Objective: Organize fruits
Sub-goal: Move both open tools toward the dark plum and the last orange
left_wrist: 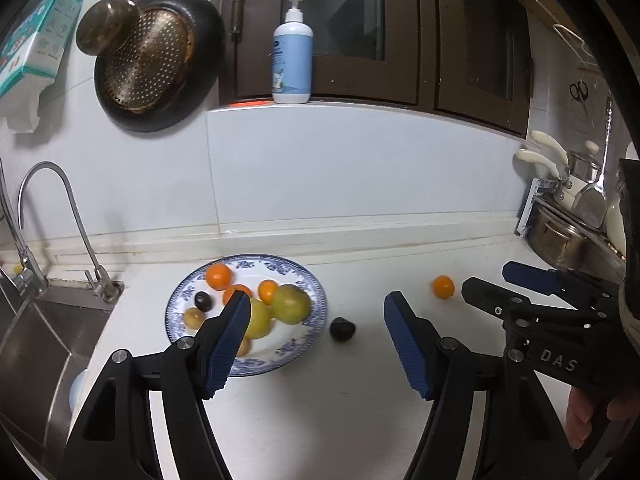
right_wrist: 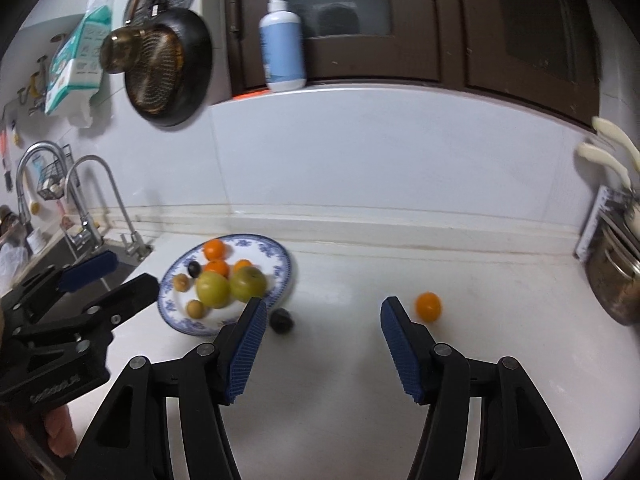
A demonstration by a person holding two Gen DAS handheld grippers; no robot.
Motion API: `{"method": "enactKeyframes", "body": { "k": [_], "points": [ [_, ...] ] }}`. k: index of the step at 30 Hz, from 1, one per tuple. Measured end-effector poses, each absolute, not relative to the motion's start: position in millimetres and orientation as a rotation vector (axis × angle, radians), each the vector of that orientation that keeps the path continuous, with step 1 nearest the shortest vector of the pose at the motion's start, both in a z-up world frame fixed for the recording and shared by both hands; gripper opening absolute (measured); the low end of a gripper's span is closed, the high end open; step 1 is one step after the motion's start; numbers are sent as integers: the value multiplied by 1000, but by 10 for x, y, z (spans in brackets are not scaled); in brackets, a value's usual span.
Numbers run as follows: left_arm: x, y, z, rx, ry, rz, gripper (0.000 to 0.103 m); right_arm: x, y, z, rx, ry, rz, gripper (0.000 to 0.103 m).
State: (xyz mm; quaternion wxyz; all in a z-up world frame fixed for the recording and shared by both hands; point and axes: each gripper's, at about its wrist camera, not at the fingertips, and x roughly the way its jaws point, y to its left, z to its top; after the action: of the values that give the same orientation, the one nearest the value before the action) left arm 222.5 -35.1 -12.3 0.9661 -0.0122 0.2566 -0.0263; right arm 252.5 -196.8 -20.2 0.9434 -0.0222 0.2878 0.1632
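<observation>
A blue-patterned plate (left_wrist: 182,296) (right_wrist: 280,260) on the white counter holds oranges, two yellow-green apples (left_wrist: 291,303) (right_wrist: 248,283) and small brown and dark fruits. A dark fruit (left_wrist: 342,328) (right_wrist: 281,320) lies on the counter just right of the plate. A loose orange (left_wrist: 443,286) (right_wrist: 428,306) lies further right. My left gripper (left_wrist: 316,340) is open and empty, above the plate's right edge and the dark fruit. My right gripper (right_wrist: 322,344) is open and empty, between the dark fruit and the loose orange; it also shows in the left wrist view (left_wrist: 500,280).
A steel sink (left_wrist: 36,344) with faucets (left_wrist: 52,216) lies left of the plate. Pots and utensils (left_wrist: 568,236) stand at the right counter end. A soap bottle (left_wrist: 293,56) stands on the sill; pans (left_wrist: 156,60) hang on the wall.
</observation>
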Motion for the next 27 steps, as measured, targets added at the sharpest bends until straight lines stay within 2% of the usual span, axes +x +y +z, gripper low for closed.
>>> {"method": "enactKeyframes", "body": {
  "k": [15, 26, 27],
  "points": [
    [2534, -784, -644, -54, 608, 19, 68, 2913, -2481, -505, -43, 637, 236, 60],
    [3045, -751, -1116, -244, 811, 31, 49, 3433, -2591, -923, -9, 766, 236, 60],
    [3086, -748, -1156, -255, 824, 37, 45, 3475, -2590, -958, -9, 776, 240, 60]
  ]
}}
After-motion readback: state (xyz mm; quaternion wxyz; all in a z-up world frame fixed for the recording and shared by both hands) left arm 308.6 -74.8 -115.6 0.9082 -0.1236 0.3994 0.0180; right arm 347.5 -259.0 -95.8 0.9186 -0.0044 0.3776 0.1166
